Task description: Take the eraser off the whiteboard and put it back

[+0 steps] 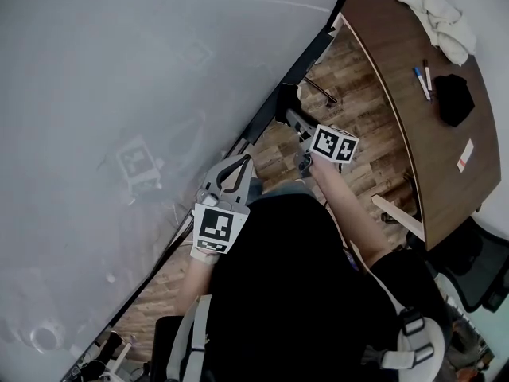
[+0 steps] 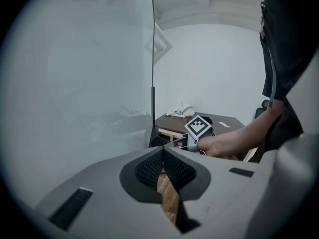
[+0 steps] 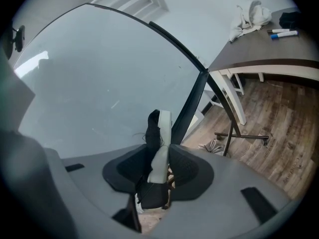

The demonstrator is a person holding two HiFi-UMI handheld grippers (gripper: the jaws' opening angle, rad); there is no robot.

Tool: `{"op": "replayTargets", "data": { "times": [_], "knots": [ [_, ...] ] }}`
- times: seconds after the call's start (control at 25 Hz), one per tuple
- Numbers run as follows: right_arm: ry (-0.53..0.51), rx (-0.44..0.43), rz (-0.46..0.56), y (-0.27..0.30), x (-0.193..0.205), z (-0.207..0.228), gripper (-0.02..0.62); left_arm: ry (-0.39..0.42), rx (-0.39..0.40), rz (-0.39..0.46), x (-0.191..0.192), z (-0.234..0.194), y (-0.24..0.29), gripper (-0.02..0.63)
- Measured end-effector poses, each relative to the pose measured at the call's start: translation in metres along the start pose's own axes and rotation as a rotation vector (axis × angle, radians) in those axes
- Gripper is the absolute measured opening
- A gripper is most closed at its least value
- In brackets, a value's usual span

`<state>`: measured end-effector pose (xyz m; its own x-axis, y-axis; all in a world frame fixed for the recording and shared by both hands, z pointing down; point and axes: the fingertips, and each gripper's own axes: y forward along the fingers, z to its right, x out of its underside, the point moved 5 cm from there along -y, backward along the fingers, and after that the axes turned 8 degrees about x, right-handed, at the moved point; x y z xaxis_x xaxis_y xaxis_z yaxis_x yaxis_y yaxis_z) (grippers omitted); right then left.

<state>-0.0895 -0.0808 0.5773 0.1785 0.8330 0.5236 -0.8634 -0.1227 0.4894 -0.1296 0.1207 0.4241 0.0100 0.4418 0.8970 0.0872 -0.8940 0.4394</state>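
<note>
The large pale grey glossy whiteboard with its dark frame fills the left of the scene. A plank wood floor runs along its foot. At the far right stands a curved brown wooden table carrying a crumpled white cloth, a black lump and two marker pens, all well apart from the work.

The left gripper hangs near the board with its fingers pressed together and nothing between them. The right gripper has its fingers clamped on the lower part of the whiteboard eraser, a slim block with a white plastic back and black felt face. The eraser stands upright out of the grip, off the board and near its right frame edge. The felt is turned left toward the board, and I cannot tell any contact with the surface.

The taking-off half looks done, so putting it back is likely the step in hand. To do that well:
- Bring the felt face square to a bare patch of board, not edge-first.
- Press it flat before loosening the fingers.
- Open only enough to clear the block, then draw straight back so it is not dragged loose.
- Keep the left gripper clear of the landing spot.
</note>
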Motion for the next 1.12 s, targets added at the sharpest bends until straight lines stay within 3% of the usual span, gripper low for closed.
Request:
{"op": "replayTargets", "data": {
  "times": [0.52,1.12],
  "knots": [
    [0.136,-0.014,-0.061,0.030,0.017,0.003,0.144,-0.011,-0.017,-0.010,0.006,-0.007,-0.005,0.008],
    [0.122,-0.032,-0.153,0.049,0.025,-0.006,0.238,-0.018,-0.017,-0.014,0.008,-0.012,0.001,0.008]
  ]
}}
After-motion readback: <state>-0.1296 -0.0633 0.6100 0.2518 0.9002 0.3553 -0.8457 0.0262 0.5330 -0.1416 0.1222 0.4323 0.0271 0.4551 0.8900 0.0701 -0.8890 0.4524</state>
